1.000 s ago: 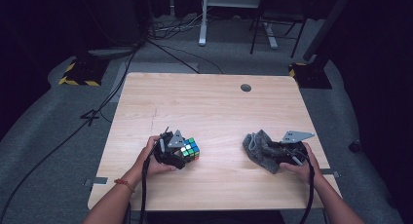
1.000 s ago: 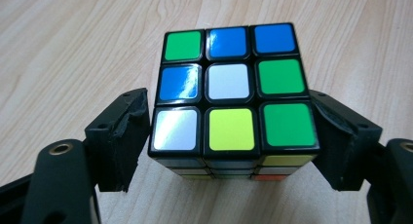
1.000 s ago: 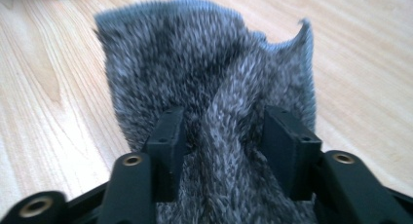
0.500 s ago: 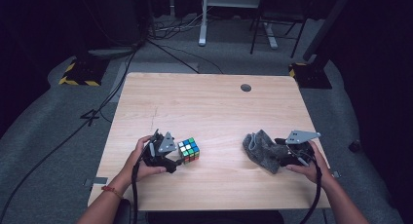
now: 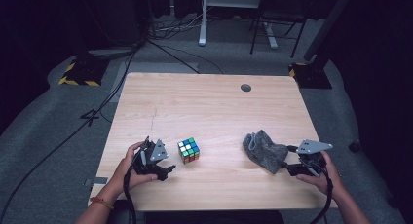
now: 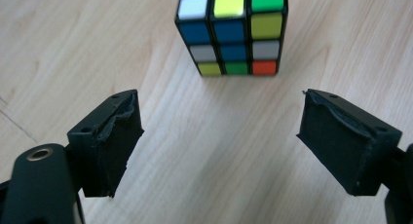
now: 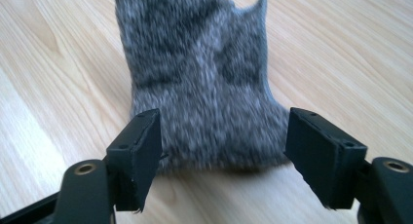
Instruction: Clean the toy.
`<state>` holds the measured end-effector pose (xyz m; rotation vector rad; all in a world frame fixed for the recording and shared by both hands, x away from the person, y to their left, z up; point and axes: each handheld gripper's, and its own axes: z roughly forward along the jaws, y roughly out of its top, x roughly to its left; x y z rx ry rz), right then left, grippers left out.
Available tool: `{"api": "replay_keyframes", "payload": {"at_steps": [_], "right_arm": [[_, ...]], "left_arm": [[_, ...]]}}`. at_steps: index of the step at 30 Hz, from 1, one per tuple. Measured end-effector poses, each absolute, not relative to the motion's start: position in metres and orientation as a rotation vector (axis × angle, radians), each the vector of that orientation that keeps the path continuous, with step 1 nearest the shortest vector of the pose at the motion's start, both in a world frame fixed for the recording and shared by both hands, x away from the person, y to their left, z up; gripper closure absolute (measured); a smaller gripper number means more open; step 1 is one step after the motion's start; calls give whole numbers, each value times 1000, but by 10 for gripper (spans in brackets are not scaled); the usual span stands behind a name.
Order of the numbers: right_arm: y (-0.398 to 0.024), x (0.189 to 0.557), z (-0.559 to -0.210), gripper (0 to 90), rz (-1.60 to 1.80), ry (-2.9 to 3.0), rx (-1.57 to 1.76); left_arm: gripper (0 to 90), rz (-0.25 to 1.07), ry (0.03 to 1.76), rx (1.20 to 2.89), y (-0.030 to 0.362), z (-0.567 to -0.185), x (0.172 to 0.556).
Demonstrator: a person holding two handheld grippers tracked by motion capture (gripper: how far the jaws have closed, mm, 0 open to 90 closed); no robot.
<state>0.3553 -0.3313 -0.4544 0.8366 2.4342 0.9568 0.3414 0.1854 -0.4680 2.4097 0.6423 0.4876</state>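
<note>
Item one: puzzle cube (image 5: 188, 150) resting on the bench (image 5: 209, 112) near its front left, just ahead of the left tool (image 6: 219, 151), whose jaws have just been opening and now stand released with nothing between them. Item two: grey knitted sock (image 5: 265, 150) lying crumpled at front right; right tool (image 7: 224, 158), jaws likewise just opening, straddles its near edge without pressing. Status, judged: both pieces set down and let go; only withdrawal of the hands appears left.

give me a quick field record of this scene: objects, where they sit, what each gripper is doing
surface: wooden table
cube: puzzle cube, left of centre, standing free
cloth: grey knitted cloth, right side, lying loose
left gripper: just opened, nothing between its fingers, cube just ahead
right gripper: just opened, cloth edge between the fingers, not pressed
held: nothing
</note>
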Motion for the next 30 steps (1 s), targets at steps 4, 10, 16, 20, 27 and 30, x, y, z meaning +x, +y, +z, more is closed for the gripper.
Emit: {"api": "replay_keyframes", "payload": {"at_steps": [4,10,16,20,27,30], "right_arm": [[-343,349,-460,291,943,2427,870],[-364,343,-474,291,972,2410,969],[-379,342,-489,285,985,2382,1031],[-388,343,-499,266,1002,2362,1095],[-389,343,-502,257,1034,2328,1123],[-388,343,-503,256,1037,2319,1126]], "left_arm": [[161,470,672,2421,191,-476,337],[162,438,739,2425,202,-488,332],[159,386,770,2400,211,-492,330],[156,311,811,2335,220,-497,333],[145,301,825,2258,227,-504,330],[145,301,826,2258,227,-504,330]]}}
